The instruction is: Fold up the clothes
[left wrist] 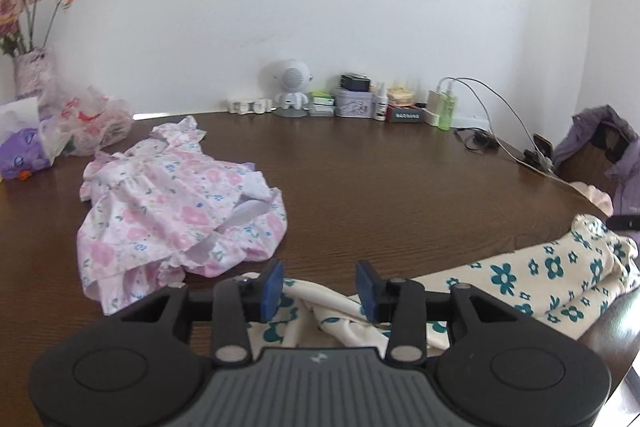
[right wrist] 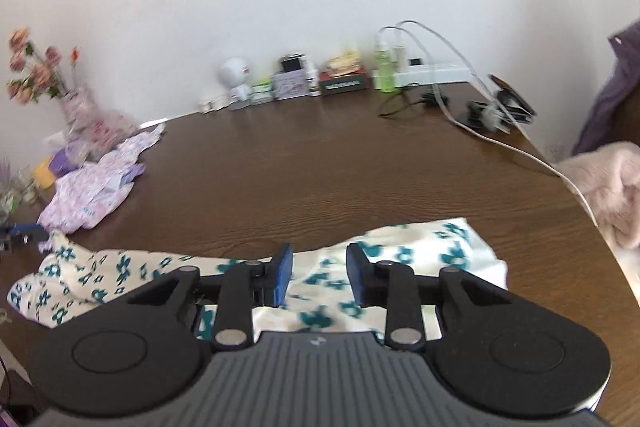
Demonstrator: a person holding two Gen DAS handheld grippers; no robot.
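A cream garment with teal flowers [left wrist: 552, 279] lies along the near edge of the brown table [left wrist: 380, 187]. My left gripper [left wrist: 320, 287] is open, with its blue pads above the garment's left end. In the right wrist view the same garment [right wrist: 400, 259] stretches from left to right, and my right gripper [right wrist: 318, 273] is open over its right part. A crumpled pink floral dress [left wrist: 176, 211] lies to the left; it also shows in the right wrist view [right wrist: 100, 187]. Neither gripper holds cloth.
Along the back wall stand a white toy robot [left wrist: 292, 87], small boxes and bottles [left wrist: 360, 103], and chargers with cables [left wrist: 500, 131]. A flower vase [left wrist: 32, 71], tissue pack and plastic bag [left wrist: 92, 123] sit at the left. A purple jacket [left wrist: 616, 155] and pink fluffy cloth [right wrist: 612, 187] lie at the right.
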